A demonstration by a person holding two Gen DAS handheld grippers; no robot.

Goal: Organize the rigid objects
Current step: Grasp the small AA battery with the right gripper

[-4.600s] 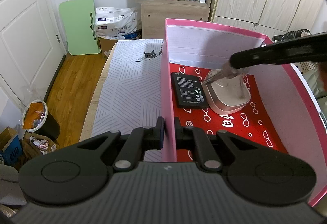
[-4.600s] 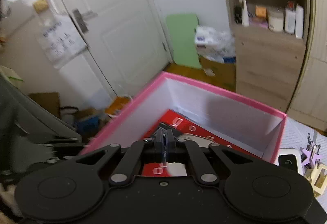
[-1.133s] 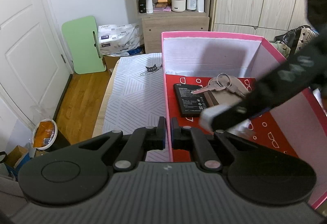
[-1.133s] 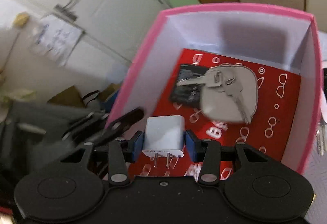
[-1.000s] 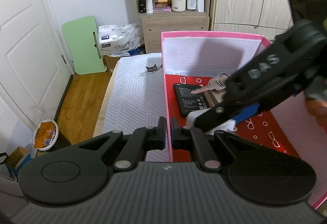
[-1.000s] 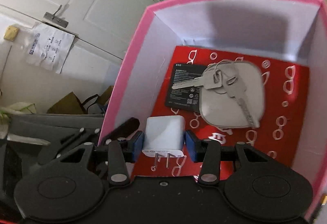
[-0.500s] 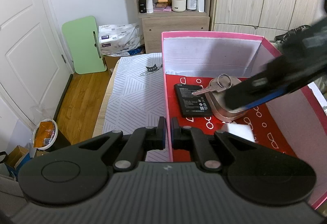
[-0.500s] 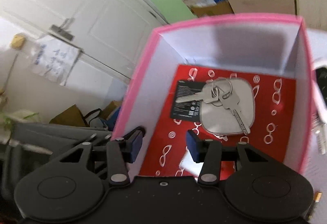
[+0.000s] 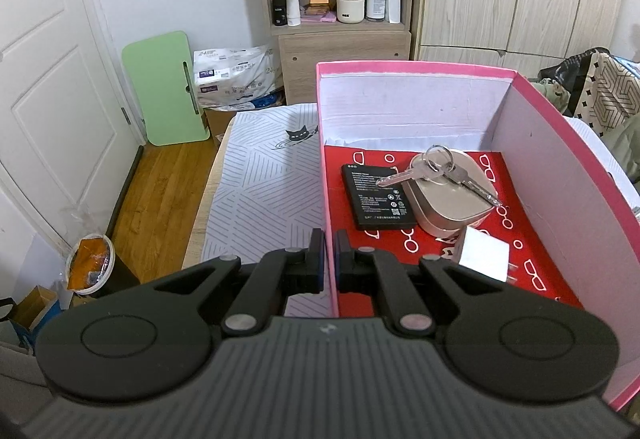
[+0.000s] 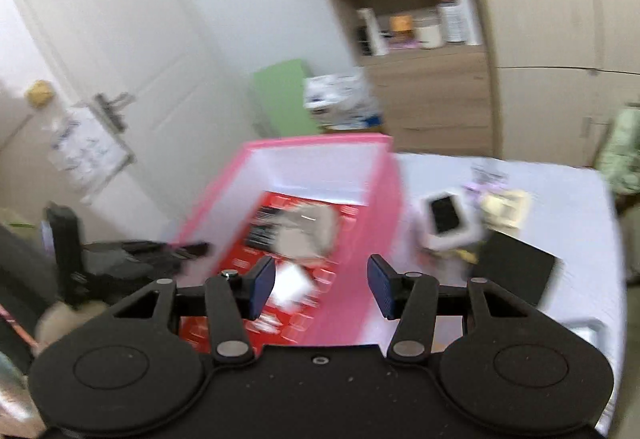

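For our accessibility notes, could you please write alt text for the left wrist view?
The left gripper is shut on the near left wall of an open pink box on a patterned bed. Inside lie a black battery, keys atop a beige case, and a white charger.

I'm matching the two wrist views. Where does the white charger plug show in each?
Left wrist: white charger plug lies on the red floor, lower right, just nearer than the silver tin.
Right wrist: blurred white block, lower centre-left, beside the left pad.
Shared landmark: the pink box.
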